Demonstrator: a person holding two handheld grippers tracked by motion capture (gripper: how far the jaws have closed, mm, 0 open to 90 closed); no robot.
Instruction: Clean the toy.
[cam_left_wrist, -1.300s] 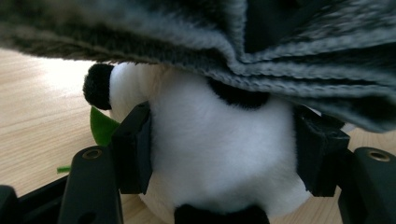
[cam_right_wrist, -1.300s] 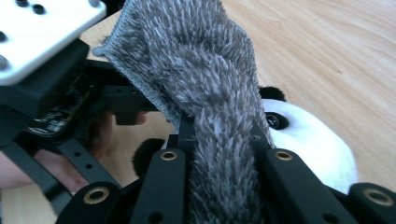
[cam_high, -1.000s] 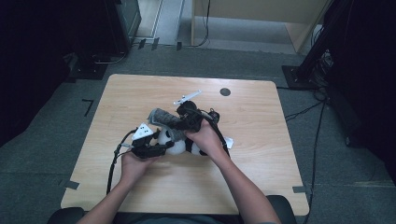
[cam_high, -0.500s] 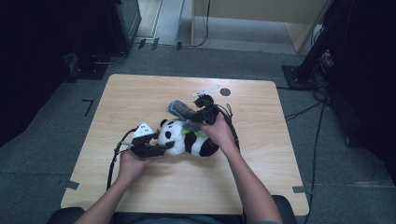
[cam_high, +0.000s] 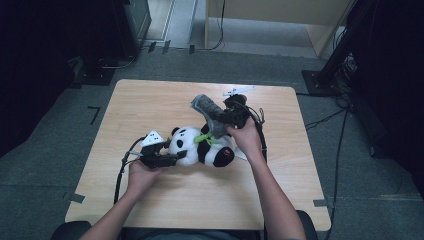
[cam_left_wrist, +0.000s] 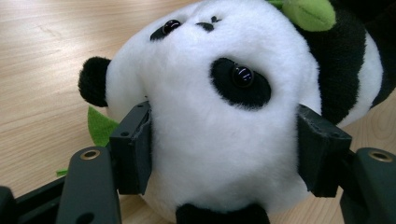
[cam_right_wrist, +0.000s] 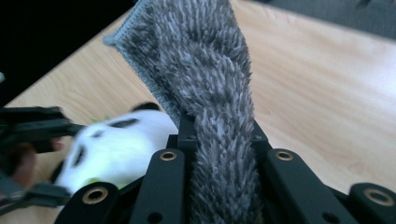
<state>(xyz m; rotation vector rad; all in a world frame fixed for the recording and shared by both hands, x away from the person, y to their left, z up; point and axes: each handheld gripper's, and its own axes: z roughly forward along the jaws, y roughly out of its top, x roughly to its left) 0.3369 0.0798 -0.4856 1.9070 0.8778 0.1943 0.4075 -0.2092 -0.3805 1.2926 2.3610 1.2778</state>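
Tabletop (cam_high: 150, 100): light wood, rounded corners; a small dark round mark near the far edge, toward the far right corner.

Panda plush (cam_high: 200, 146): lies on its side about the middle of the tabletop, head toward the left edge, black legs toward the right edge. A green leaf shows at its neck in the high view and beside its ear in the left gripper view.

Left hand-held gripper (cam_high: 172, 158): lies low over the tabletop, pointing toward the right edge. Its jaws stand on either side of the panda's white head, pads pressed into the plush on both cheeks, as the left gripper view shows (cam_left_wrist: 224, 154). State: grasping the panda plush by the head.

Grey shaggy cloth (cam_right_wrist: 210, 70): a strip of long-pile grey fabric with a stitched edge, raised above the panda's body, its free end pointing toward the far left corner (cam_high: 206, 107).

Right hand-held gripper (cam_right_wrist: 223, 140): jaws clenched on the grey shaggy cloth, the pile bunched tight between them. In the high view it sits above the plush, toward the far edge (cam_high: 222, 119).

Contact cloth/panda: cannot tell from these views.
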